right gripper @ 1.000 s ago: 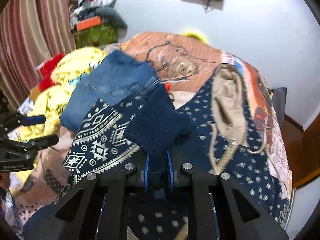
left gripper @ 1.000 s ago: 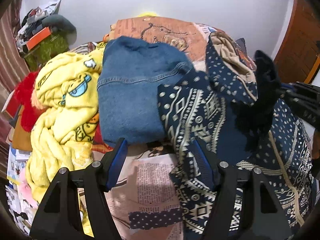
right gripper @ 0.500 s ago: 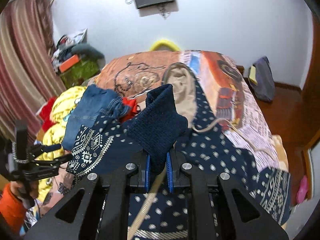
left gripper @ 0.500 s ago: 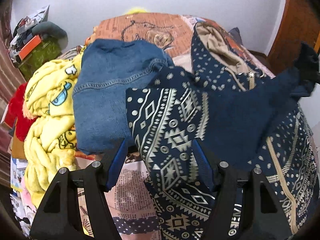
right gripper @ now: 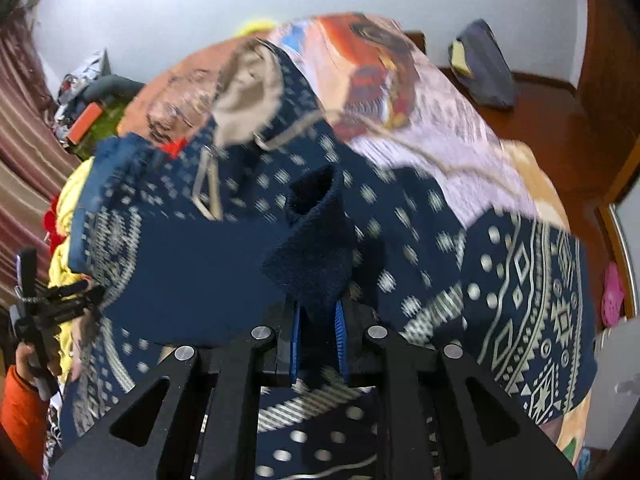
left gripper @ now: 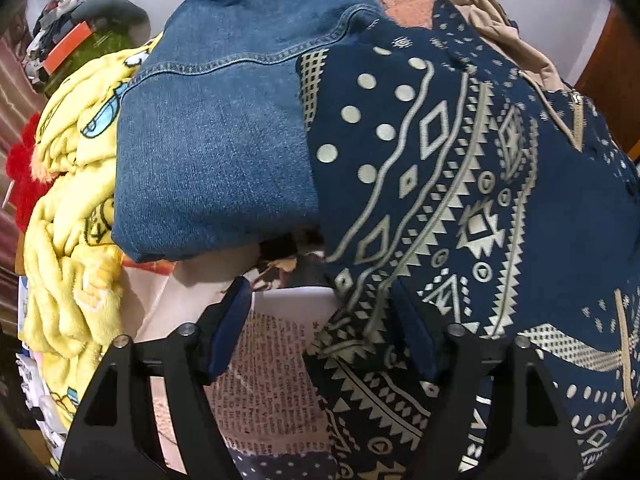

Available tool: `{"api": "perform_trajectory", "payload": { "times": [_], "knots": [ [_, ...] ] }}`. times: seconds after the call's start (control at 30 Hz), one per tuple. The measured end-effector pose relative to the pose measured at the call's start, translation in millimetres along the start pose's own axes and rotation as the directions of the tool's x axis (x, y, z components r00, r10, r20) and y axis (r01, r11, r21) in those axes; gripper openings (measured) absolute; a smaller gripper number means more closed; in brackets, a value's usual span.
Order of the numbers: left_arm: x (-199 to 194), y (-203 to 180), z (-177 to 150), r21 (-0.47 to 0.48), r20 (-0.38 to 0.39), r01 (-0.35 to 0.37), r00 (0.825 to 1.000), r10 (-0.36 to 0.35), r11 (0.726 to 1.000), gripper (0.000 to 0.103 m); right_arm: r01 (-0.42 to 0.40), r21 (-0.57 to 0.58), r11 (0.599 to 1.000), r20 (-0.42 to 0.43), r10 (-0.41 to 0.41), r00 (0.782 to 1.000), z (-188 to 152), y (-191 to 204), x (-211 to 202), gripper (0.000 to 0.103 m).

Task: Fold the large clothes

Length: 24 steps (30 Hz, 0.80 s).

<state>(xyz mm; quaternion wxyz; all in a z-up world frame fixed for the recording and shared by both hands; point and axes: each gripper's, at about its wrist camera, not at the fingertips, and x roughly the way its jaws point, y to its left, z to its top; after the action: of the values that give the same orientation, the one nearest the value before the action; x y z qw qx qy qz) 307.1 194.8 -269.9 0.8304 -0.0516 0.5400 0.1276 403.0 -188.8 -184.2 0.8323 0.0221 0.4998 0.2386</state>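
Note:
A large navy hoodie with a cream tribal pattern and tan hood lining (left gripper: 460,184) lies spread over the bed; it also fills the right wrist view (right gripper: 520,280). My right gripper (right gripper: 317,336) is shut on the hoodie's ribbed navy sleeve cuff (right gripper: 316,248) and holds the sleeve stretched across the body. My left gripper (left gripper: 324,324) is open, low over the bed at the hoodie's left edge, with the patterned cloth lying over its right finger. It also shows far left in the right wrist view (right gripper: 60,300).
Folded blue jeans (left gripper: 216,140) lie beside the hoodie on the left. A yellow cartoon blanket (left gripper: 68,208) and a red item (left gripper: 20,176) are piled further left. The printed bedsheet (left gripper: 264,380) shows below. A cluttered shelf (left gripper: 72,36) stands at the back left.
My right gripper has swung the sleeve cuff right and down across the hoodie body. My left gripper has moved closer in to the hoodie's edge and the jeans, still open.

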Motion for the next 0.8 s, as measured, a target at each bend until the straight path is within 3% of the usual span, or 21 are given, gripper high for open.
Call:
{"api": "perform_trajectory", "payload": {
  "times": [0.1, 0.17, 0.33, 0.43, 0.67, 0.8],
  "knots": [
    [3, 0, -2, 0.012, 0.009, -0.021, 1.0, 0.02, 1.0, 0.08, 0.042, 0.018, 0.999, -0.017, -0.042, 0.999, -6, -13, 4, 0.015],
    [5, -2, -2, 0.021, 0.02, -0.039, 0.999, 0.039, 0.999, 0.084, 0.056, 0.039, 0.998, -0.028, -0.055, 0.998, -7, -23, 3, 0.023],
    [6, -2, -2, 0.032, 0.025, -0.057, 0.998, 0.056, 0.998, 0.085, 0.068, 0.086, 0.994, -0.044, -0.064, 0.997, -10, -43, -8, 0.029],
    [-2, -3, -10, 0.056, 0.019, -0.075, 0.997, 0.074, 0.996, 0.085, 0.109, 0.084, 0.99, -0.048, -0.105, 0.993, -12, -46, -19, 0.043],
    [-48, -16, -10, 0.136, 0.086, -0.077, 0.994, 0.066, 0.988, 0.085, 0.153, 0.08, 0.985, 0.049, -0.158, 0.986, -16, -50, -69, 0.074],
    [-84, -37, 1, 0.166, 0.164, -0.039, 0.986, 0.011, 0.985, 0.085, 0.13, 0.165, 0.978, 0.105, -0.148, 0.983, -18, -65, -97, 0.079]
  ]
}}
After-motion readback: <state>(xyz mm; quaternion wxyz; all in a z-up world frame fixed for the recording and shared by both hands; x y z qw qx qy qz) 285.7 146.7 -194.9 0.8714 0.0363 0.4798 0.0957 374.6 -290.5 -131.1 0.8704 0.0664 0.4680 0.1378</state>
